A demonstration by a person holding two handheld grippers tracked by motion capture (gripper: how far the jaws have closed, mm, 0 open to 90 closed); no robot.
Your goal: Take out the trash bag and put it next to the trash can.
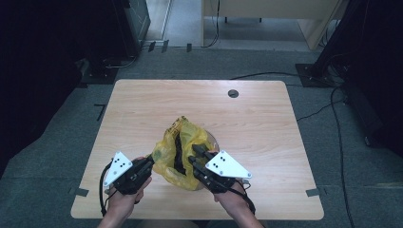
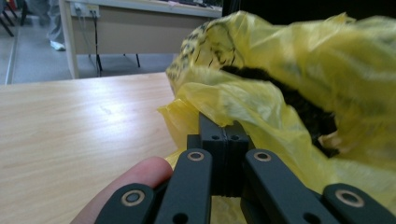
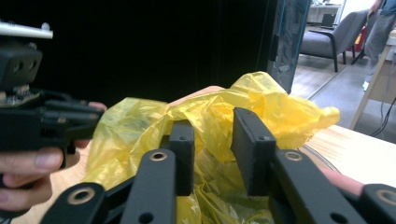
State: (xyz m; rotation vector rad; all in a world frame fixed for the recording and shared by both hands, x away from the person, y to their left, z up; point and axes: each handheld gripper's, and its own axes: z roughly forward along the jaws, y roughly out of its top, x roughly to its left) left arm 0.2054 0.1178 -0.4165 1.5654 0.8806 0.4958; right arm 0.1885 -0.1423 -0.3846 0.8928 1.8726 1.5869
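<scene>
the crumpled yellow plastic bag (image 1: 183, 154) sits on the wooden bench (image 1: 142, 109). left hand-held gripper (image 2: 223, 135) is clenched on its edge; right hand-held gripper (image 3: 215, 140) gapes. pull gently, avoiding tears.

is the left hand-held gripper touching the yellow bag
Touching. The left gripper view shows the left hand-held gripper with its jaws shut together on a fold of the yellow bag, plastic bunched right at the tips.

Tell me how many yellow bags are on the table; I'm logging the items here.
1. The yellow bag lies crumpled near the table's front edge, between the left gripper, shut on its edge, and the open right gripper. Something dark sits inside.
</scene>
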